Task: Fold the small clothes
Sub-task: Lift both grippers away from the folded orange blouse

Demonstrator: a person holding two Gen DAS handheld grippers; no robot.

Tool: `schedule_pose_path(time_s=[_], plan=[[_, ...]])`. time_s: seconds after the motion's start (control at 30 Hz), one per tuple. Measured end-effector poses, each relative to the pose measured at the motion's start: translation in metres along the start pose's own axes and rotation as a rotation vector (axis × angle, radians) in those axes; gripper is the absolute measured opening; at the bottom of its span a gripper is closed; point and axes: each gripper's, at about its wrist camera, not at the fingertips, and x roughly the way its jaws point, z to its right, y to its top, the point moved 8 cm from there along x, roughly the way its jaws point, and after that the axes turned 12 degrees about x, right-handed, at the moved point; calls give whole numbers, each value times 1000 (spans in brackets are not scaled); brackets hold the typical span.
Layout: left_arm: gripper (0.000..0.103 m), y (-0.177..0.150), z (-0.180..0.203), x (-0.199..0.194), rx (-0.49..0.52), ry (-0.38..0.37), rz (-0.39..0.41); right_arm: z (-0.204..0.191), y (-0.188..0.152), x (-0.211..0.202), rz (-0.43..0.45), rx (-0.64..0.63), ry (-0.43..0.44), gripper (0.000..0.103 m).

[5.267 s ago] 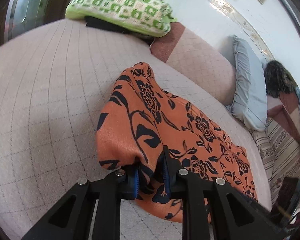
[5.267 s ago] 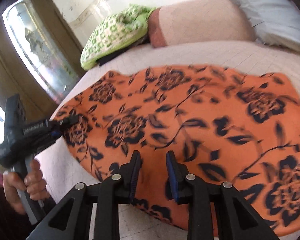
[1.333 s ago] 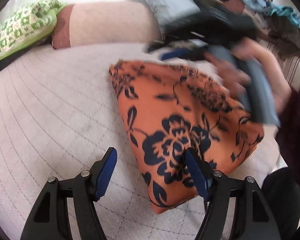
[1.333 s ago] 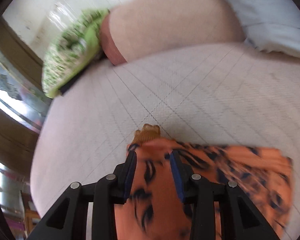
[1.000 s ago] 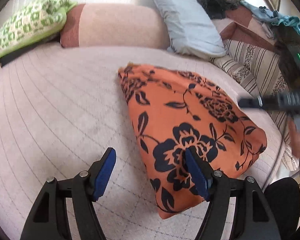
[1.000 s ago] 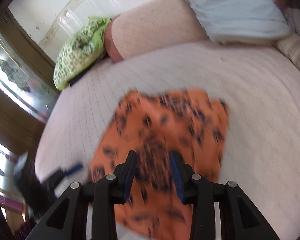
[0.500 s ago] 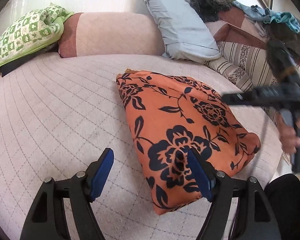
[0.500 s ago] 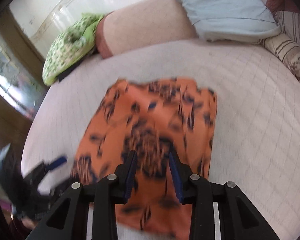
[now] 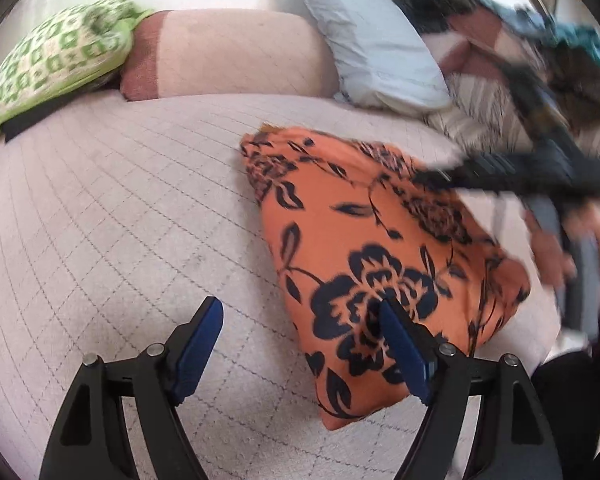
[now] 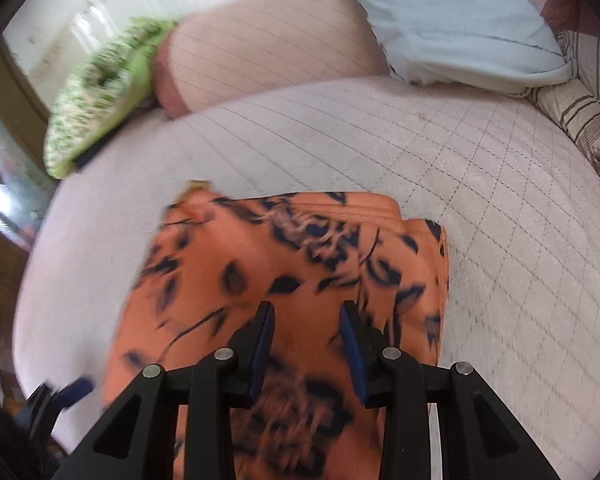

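Since a second ago the right tongs [image 10: 307, 330] have swung in over the cloth [image 9: 364, 256], and the left tongs [image 9: 300, 344] have just been opening. The folded cloth lies flat on the bed [image 9: 100, 220]. Left tongs: spread wide, empty, at its near left edge. Right tongs: partly apart above it, gripping nothing

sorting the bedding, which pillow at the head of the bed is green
The checked pillow at far left; the bolster beside it is pink, the pillow beyond pale blue.
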Motion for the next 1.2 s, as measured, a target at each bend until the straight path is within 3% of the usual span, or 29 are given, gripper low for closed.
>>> schedule_pose_path(time_s=[0.1, 0.13, 0.23, 0.27, 0.33, 0.47, 0.6, 0.7, 0.73, 0.77, 0.8, 1.2], plan=[[83, -1, -12, -2, -42, 44, 10, -4, -33, -19, -6, -38, 19, 37], [88, -5, -13, 3, -33, 73, -13, -3, -44, -21, -11, -49, 20, 37], [92, -12, -9, 12, -26, 79, -47, 5, -74, -9, -36, -93, -35, 37], [92, -11, -6, 10, -12, 89, -41, 4, -75, -14, 9, -106, -30, 37], [92, -11, -4, 5, 26, 128, -29, 6, -73, -23, 10, -69, -16, 37], [92, -13, 5, -17, 88, 179, 14, 29, -72, -64, 130, 23, 86, 37], [92, -4, 20, -50, 143, 299, 73, 63, -77, -90, 208, 129, 103, 37], [92, 8, 31, -72, 117, 351, 98, 73, -66, -107, 281, 165, 134, 38], [92, 10, 33, -78, 100, 357, 100, 75, -63, -112, 304, 168, 137, 44], [92, 13, 37, -82, 86, 363, 97, 77, -62, -116, 325, 179, 148, 64], [92, 17, 40, -85, 77, 372, 91, 79, -57, -115, 334, 189, 158, 69], [92, 43, 72, -116, 96, 467, 124, 77, -58, -125, 348, 169, 196, 69]])
